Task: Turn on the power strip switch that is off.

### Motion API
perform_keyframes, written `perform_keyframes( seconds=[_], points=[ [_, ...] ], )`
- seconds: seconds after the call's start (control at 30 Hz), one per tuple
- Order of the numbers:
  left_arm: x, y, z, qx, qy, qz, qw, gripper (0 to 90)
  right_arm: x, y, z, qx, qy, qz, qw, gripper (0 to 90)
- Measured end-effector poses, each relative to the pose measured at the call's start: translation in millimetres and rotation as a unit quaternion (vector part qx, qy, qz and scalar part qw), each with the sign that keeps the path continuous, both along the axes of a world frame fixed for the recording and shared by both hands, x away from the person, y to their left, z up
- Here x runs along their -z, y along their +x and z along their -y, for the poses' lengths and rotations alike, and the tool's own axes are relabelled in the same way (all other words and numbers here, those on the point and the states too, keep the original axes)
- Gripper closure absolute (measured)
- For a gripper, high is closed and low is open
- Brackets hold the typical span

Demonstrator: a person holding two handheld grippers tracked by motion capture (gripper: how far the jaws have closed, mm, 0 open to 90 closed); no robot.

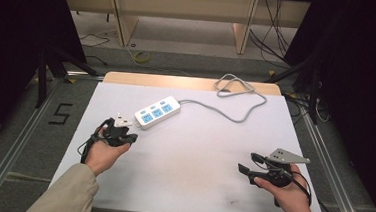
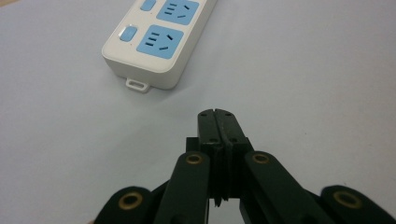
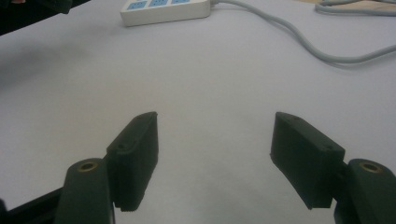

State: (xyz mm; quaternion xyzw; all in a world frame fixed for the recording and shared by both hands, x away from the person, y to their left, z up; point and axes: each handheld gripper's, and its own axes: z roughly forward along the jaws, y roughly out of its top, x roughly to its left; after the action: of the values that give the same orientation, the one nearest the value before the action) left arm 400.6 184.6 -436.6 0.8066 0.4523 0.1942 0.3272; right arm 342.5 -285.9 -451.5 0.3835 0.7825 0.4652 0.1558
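Observation:
A white power strip with blue sockets lies on the white table top, left of centre, and its grey cable loops to the back right. My left gripper is shut with nothing in it, its tips a short way in front of the strip's near end. In the left gripper view the closed jaws point at the strip without touching it. My right gripper rests low at the front right with its jaws wide apart and nothing between them. In the right gripper view the strip lies far ahead.
The white table top has bare surface between the two grippers. A wooden strip runs along the table's back edge, where the cable coils. Metal rails border the table on the floor, with dark stands and loose cables beyond.

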Motion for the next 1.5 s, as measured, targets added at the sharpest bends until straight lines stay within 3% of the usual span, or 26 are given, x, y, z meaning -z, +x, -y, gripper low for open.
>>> perform_keyframes(
  seconds=[0.5,0.87,1.4,1.5],
  points=[
    [-7.3,36.1,11.5,0.001,0.007,0.010,0.9999,89.6,-0.3,-2.4,-2.2,-0.001,-0.011,0.004,0.9999,32.7],
    [-16.7,60.8,27.3,0.015,0.019,0.024,0.9994,89.6,-0.3,-5.5,-1.9,0.004,-0.012,0.003,0.9999,32.6],
    [-18.9,94.0,42.5,0.033,0.051,0.024,0.9979,89.7,0.2,-8.5,1.9,0.010,-0.012,0.001,0.9999,32.3],
    [-17.7,97.8,43.5,0.029,0.049,0.022,0.9981,89.7,0.0,-9.5,1.5,0.010,-0.013,0.001,0.9999,32.3]
  ],
)
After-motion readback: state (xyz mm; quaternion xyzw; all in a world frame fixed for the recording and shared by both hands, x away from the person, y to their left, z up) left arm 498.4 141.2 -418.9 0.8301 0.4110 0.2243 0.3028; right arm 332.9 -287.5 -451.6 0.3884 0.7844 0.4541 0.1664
